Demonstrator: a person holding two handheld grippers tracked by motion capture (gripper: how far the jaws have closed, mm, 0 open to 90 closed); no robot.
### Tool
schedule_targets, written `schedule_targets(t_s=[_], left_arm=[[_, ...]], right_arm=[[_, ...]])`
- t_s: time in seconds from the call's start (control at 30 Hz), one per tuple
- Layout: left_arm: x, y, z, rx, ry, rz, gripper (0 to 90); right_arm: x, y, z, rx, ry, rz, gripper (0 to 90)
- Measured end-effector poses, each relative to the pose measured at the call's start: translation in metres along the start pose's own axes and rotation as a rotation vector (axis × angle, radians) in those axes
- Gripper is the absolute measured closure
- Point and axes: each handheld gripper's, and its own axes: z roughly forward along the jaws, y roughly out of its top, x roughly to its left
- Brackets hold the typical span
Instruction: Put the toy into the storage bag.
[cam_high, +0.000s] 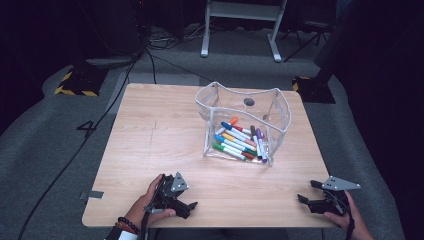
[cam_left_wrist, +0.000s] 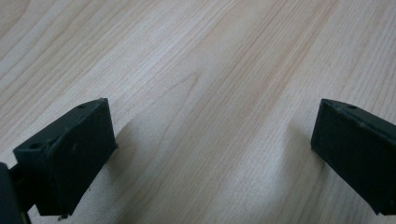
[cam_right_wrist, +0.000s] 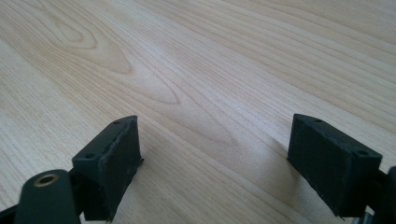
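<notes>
The left hand-held gripper rests low on the counter near its front edge, jaws spread wide with only bare wood between them (its own view shows the grain running between the two black pads). The right hand-held gripper sits at the front right corner, jaws likewise apart and empty, wood showing between its pads. A hand wraps each tool. Well ahead of both, toward the far right of the counter, stands a clear pouch, open at the top, with coloured markers lying inside on its bottom. Dark cables trail across the grey floor beyond.
</notes>
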Motion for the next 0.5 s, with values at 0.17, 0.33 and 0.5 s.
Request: schedule_targets(t_s=[0.17, 0.33, 0.5], left_arm=[[0.0000, 0.0001, 0.0001, 0.000, -0.001, -0.001, 0.0], [0.0001, 0.0001, 0.0001, 0.000, -0.001, -0.001, 0.0], [0.0002, 0.0001, 0.0001, 0.000, -0.002, 0.000, 0.0]], right_arm=[[0.0003, -0.0002, -0.0001, 0.000, -0.004, 0.002, 16.9], [0.0005, -0.0002, -0.0001, 0.000, -0.007, 0.005, 16.7], [0.0004, 0.0001, 0.0002, 0.002, -0.005, 0.006, 16.3]])
